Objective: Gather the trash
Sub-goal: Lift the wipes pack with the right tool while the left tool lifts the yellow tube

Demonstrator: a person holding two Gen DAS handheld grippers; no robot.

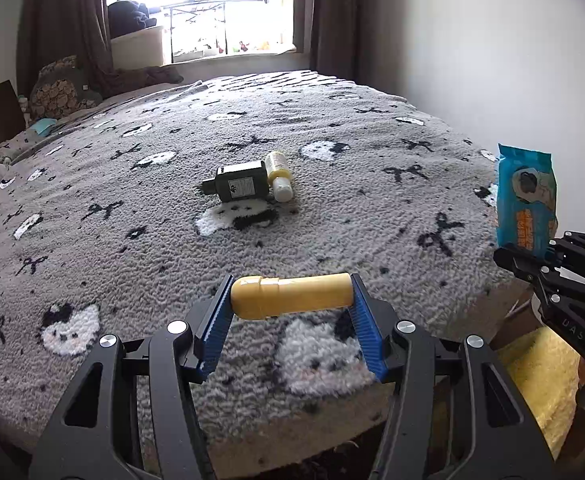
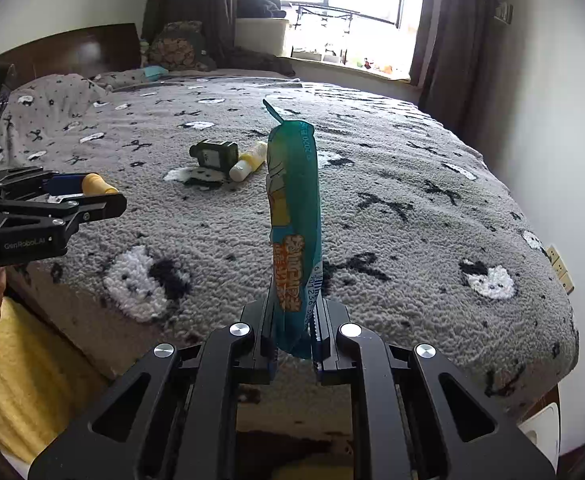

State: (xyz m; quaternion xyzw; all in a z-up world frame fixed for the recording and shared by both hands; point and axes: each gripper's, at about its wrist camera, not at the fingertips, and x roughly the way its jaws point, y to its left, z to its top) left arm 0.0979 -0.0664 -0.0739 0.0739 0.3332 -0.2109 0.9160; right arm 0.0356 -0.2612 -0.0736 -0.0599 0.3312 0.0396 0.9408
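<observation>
"GenRobot.AI" on left tool (image 2: 104, 196)

Place: a home bedroom.
Evidence: a bed (image 1: 332, 128) under a grey patterned blanket (image 2: 412, 200), a curtained window (image 1: 196, 4) on the far side.

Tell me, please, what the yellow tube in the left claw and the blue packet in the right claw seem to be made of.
Yellow tube: probably matte plastic; smooth, opaque, with a moulded cap step. Blue packet: apparently thin printed plastic film, glossy; it wrinkles and shows a crimped top seal.
</observation>
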